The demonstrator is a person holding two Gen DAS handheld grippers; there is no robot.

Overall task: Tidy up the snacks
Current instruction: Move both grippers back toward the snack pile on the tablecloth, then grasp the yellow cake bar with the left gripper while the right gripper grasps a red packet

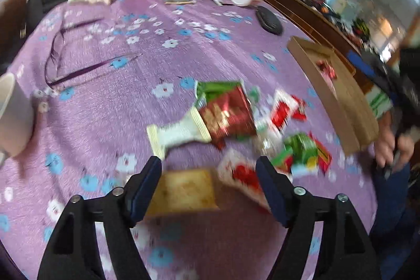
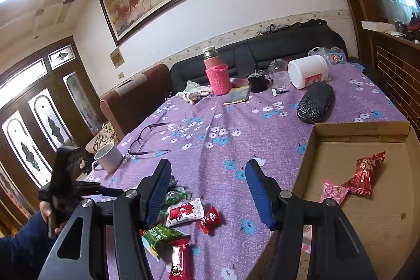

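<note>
Left gripper (image 1: 210, 172): tilted steeply down at the purple flowered tablecloth (image 1: 131, 101); jaws stand apart, and a blurred tan snack packet (image 1: 185, 190) lies between them. Whether the pads touch it cannot be told through the blur.
Right gripper (image 2: 207, 188): aimed shallowly down over the table; jaws parted with nothing between them, only cloth beyond.
Hands: the right hand (image 1: 391, 146) grips its tool at the right edge of the left view; the left hand (image 2: 48, 211), in a dark blue sleeve, shows at the lower left of the right view.
Cardboard box (image 2: 349, 130): open, just right of the right gripper's right finger. It holds two packets: one red packet (image 2: 366, 175) and one pink packet (image 2: 334, 192), touching.
Loose snacks: a heap just ahead of the left gripper, with a white-and-cream packet (image 1: 181, 134), a red-and-gold packet (image 1: 228, 117) and green ones; too blurred to count exactly.
Below the right gripper's left finger: a white-and-red packet (image 2: 186, 211), a small red candy (image 2: 210, 219).
</note>
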